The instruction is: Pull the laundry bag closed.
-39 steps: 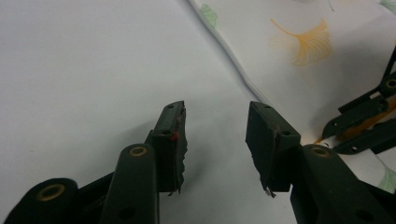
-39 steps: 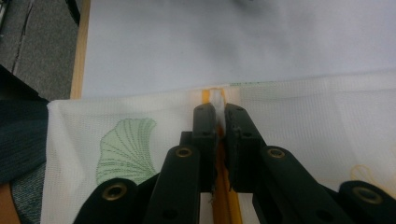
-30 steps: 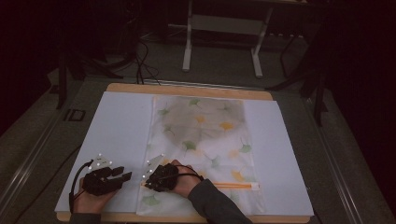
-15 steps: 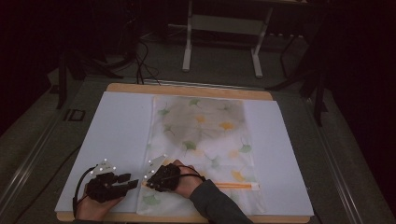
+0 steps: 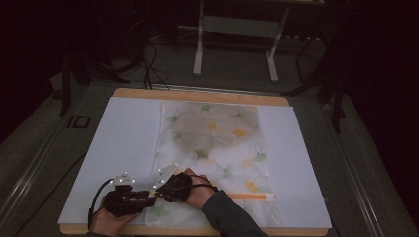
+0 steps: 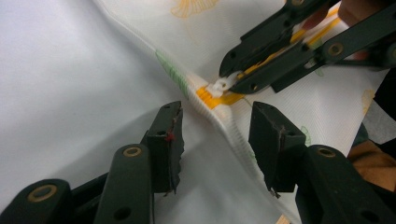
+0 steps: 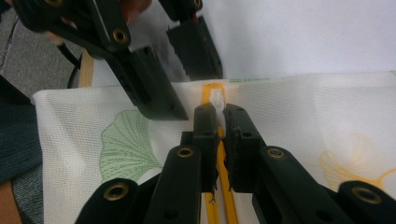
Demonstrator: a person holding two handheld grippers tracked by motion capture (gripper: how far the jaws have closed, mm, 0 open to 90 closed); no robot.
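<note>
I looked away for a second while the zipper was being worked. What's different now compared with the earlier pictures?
The left gripper has slid rightward along the table's near edge, and its open jaws now stand at the corner of the mesh bag, close beside the right gripper. The right gripper stayed put, shut on the white zipper pull at the end of the orange zipper. The bag lies flat as before.

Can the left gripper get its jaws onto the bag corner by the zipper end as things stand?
Probably yes. The left gripper is open and straddles the mesh bag edge just short of the zipper end; the right gripper, shut on the white zipper pull, sits beyond, not between.
</note>
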